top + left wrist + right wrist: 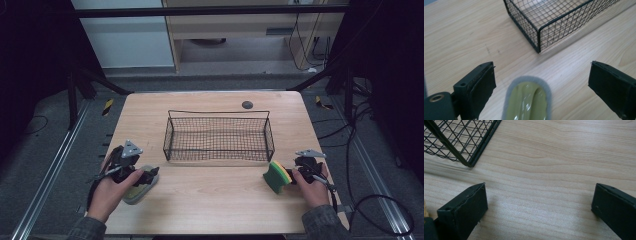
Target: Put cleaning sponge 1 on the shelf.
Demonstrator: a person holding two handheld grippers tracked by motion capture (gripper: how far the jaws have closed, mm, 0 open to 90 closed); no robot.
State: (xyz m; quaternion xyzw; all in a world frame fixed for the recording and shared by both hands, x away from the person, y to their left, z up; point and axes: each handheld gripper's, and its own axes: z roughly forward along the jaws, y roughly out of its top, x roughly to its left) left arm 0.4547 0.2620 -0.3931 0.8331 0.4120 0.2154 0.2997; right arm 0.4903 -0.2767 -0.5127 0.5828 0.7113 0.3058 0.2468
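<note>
Straddling the grey-rimmed pad (527,100) with jaws spread and not yet clamped, the left gripper (145,176) readies a grasp, while the right gripper (290,176), jaws apart, sits beside the sponge (276,176), both near the basket (218,153).

Pale wood-grain counter (210,195); black wire-mesh basket (218,136) at centre; grey-rimmed olive-green oval soap dish (140,184) lower left; green and yellow sponge (278,175) lower right; black claws (150,173) (291,176).
</note>
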